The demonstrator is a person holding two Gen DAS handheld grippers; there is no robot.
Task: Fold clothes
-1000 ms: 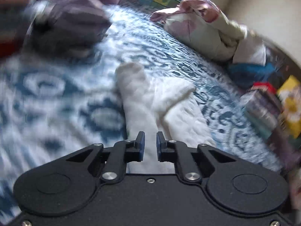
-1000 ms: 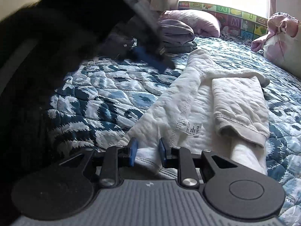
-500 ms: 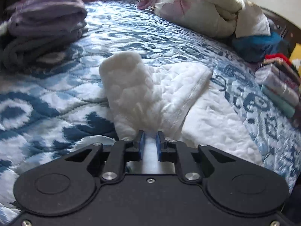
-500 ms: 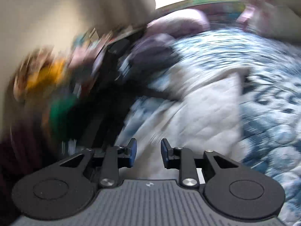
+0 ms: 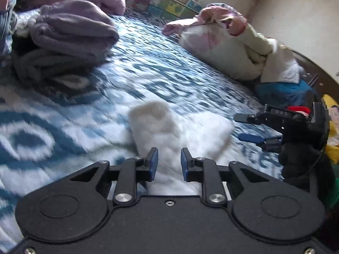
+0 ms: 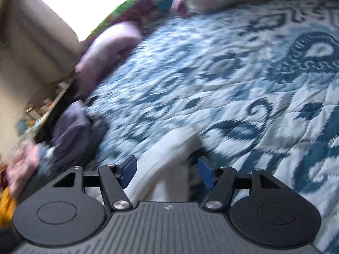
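Your left gripper (image 5: 167,162) has just been opening a bit over the white garment (image 5: 180,129) on the bed (image 5: 148,74); your right gripper (image 6: 167,173) has opened wide, cloth between its jaws, unpinched.

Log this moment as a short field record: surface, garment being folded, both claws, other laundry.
surface: blue and white patterned quilt
garment: white garment, partly folded, lying on the quilt
left claw: has just been opening, garment between the pads, no grip
right claw: has just been opening wide, garment edge in the gap, pads clear of it
other laundry: folded purple clothes stacked farther back on the quilt
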